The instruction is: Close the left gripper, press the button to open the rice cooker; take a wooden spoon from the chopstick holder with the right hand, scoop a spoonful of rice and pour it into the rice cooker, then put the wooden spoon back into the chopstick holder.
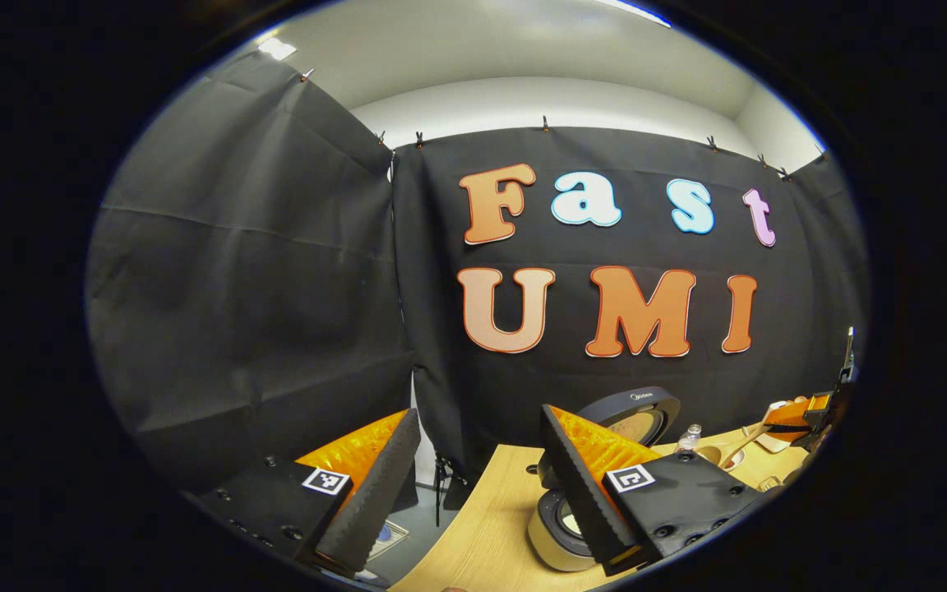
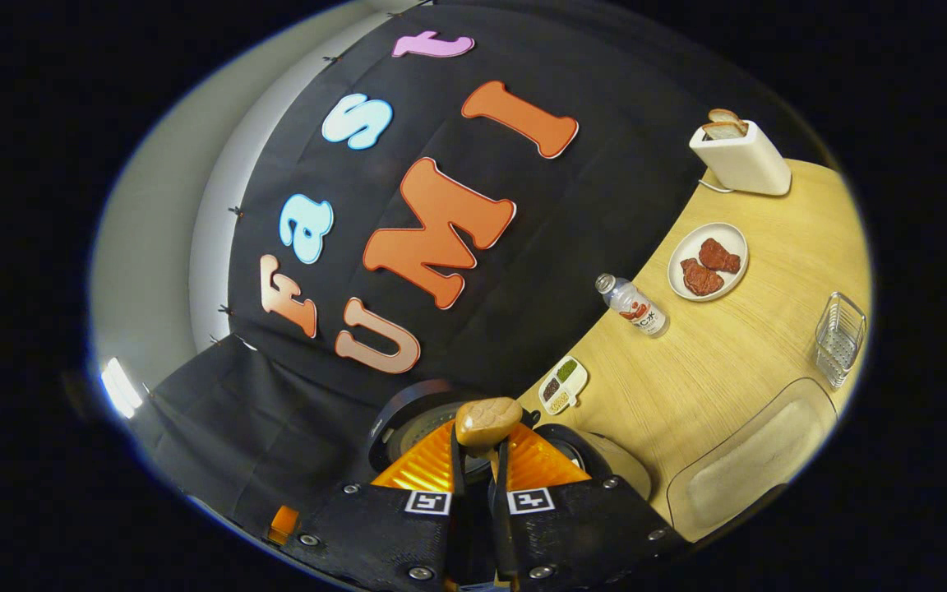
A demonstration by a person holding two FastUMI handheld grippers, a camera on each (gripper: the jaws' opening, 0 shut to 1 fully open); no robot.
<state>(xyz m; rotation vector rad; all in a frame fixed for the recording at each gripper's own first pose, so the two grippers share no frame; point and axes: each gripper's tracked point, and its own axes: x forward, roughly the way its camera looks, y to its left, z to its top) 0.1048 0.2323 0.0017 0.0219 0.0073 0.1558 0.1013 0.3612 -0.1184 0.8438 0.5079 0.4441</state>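
Small brand mark on rice cooker lid point(image 1: 636, 409) and bottle point(image 2: 636, 307) label print: both too tiny to read.

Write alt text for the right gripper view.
The right gripper is shut on a wooden spoon, held over the open rice cooker. On the table beyond stand a bottle, a plate of meat, a toaster and a wire holder.

Black cloth wall point(image 1: 260, 271) hangs in clipped panels behind the wooden table point(image 1: 490, 526); a seam gap just left of the table's edge shows grey floor point(image 1: 424, 526) below. Above the cloth: white upper wall point(image 1: 547, 103) and white ceiling point(image 1: 482, 41), with a bright ceiling light point(image 1: 276, 48) toward the left corner.
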